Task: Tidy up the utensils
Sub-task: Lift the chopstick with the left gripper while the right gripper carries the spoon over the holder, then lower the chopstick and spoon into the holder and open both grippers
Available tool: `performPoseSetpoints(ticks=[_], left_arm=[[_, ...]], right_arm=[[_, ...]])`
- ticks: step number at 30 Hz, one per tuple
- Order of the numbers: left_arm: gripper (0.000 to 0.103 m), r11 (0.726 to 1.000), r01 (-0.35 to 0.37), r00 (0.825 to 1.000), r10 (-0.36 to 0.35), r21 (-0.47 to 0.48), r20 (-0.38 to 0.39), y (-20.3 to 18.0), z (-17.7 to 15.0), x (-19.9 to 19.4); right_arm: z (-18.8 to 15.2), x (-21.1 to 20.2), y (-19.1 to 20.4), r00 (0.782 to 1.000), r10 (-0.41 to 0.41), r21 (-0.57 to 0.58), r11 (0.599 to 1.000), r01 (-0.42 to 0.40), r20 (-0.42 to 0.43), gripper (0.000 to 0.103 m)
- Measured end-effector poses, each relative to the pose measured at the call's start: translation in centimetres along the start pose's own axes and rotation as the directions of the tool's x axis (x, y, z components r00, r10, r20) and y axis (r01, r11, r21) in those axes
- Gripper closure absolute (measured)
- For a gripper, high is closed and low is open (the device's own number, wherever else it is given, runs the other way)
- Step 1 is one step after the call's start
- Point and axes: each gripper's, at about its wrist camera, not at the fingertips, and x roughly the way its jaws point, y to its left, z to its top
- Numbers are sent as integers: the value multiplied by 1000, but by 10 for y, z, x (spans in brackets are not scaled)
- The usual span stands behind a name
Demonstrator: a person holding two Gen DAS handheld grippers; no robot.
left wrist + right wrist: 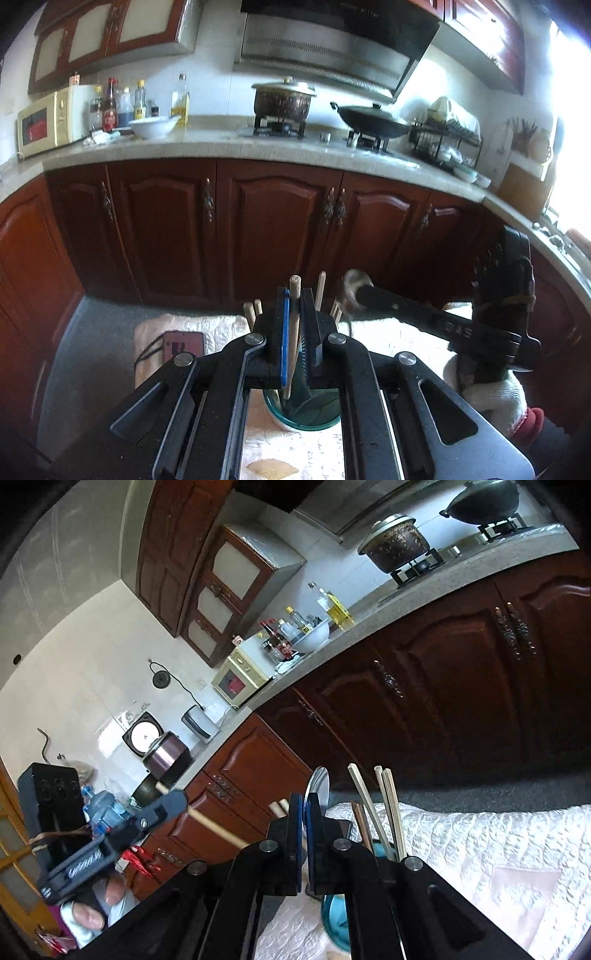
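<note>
Both views close above shared cup (301, 410)

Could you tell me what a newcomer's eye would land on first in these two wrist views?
Most likely the left gripper, low in the centre, shut on a wooden chopstick standing over the teal cup. Next, the right gripper clamped on a metal spoon beside loose chopsticks leaning in that cup. Behind, a speckled pot and black wok sit on the stove.
</note>
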Motion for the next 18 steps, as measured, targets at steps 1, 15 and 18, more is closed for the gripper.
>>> performPoseSetpoints(ticks=[1, 15, 18], left_arm=[[99, 1000, -2, 1000, 2, 2, -8, 0, -3, 5], [99, 1000, -11, 998, 11, -9, -66, -5, -24, 40], [99, 1000, -12, 998, 11, -7, -63, -5, -22, 39]], right_arm=[[-1, 6, -1, 1000, -9, -11, 1000, 9, 2, 101], [-16, 25, -35, 999, -48, -12, 999, 48, 12, 101], [-9, 25, -30, 999, -43, -37, 998, 44, 31, 101]])
